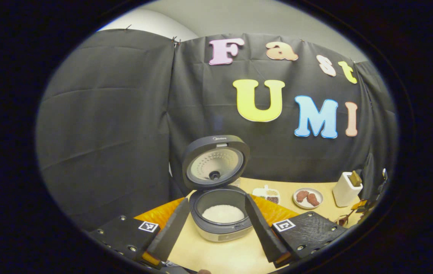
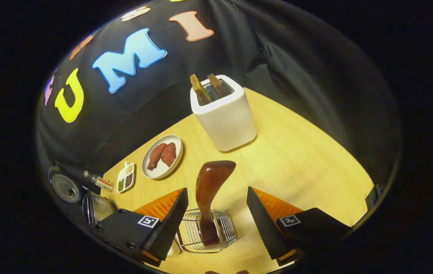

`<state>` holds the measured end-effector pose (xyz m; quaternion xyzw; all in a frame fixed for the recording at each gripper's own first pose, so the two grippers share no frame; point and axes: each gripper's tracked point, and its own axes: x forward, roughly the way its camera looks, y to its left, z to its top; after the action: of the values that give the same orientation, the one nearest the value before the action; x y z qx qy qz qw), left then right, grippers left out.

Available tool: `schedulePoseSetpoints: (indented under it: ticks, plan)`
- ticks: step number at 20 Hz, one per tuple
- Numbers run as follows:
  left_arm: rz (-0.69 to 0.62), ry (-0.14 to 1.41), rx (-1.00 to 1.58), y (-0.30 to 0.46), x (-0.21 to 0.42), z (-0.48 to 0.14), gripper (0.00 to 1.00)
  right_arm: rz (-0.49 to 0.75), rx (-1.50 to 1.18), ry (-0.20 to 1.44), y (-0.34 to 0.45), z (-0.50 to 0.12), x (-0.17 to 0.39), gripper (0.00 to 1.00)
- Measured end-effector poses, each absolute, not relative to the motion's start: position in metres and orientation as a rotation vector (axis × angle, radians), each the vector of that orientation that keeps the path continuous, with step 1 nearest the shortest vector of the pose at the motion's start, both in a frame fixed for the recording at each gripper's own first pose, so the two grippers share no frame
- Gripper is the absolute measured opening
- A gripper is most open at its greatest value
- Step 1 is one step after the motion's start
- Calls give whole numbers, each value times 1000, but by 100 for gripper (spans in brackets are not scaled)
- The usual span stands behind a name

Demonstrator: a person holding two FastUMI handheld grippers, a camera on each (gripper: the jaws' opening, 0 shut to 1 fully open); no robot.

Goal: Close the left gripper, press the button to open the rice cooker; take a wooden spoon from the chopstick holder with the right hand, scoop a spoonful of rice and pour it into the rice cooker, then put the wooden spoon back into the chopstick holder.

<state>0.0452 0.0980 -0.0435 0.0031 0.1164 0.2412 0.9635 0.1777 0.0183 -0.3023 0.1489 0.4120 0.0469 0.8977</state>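
Both grippers' jaws gape wide, holding nothing: left gripper (image 1: 216, 228) faces the open rice cooker (image 1: 220, 217), right gripper (image 2: 216, 224) straddles the wooden spoon (image 2: 209, 198) in its wire holder (image 2: 226, 230).

We can make out a small brand mark printed along the top edge of the rice cooker's raised lid (image 1: 216, 161), too small for us to spell out. Square black-and-white coded tags sit on the left tongs (image 1: 216, 220) and the right tongs (image 2: 216, 217).
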Motion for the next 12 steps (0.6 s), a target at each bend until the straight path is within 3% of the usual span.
schedulePoseSetpoints:
  ticks: [2, 4, 5, 7, 8, 9, 10, 12]
  plan:
    - [504, 259, -15, 91, 41, -52, 93, 138, 339, 871, 28, -315, 187, 93]
    - [519, 287, -37, 84, 38, -62, 93, 177, 361, 891, 38, -328, 200, 96]
    - [527, 294, -41, 80, 37, -67, 93, 194, 378, 907, 41, -333, 204, 89]
    - [535, 298, -37, 70, 35, -68, 92, 204, 407, 925, 46, -339, 212, 83]
    - [537, 299, -32, 65, 35, -68, 93, 218, 426, 931, 51, -339, 215, 51]
    - [534, 296, -27, 59, 32, -67, 93, 229, 444, 942, 56, -337, 213, 43]
    - [531, 293, -26, 53, 32, -67, 93, 233, 432, 940, 58, -341, 216, 25]
    - [514, 282, -26, 42, 35, -68, 92, 264, 381, 936, 58, -336, 208, 24]
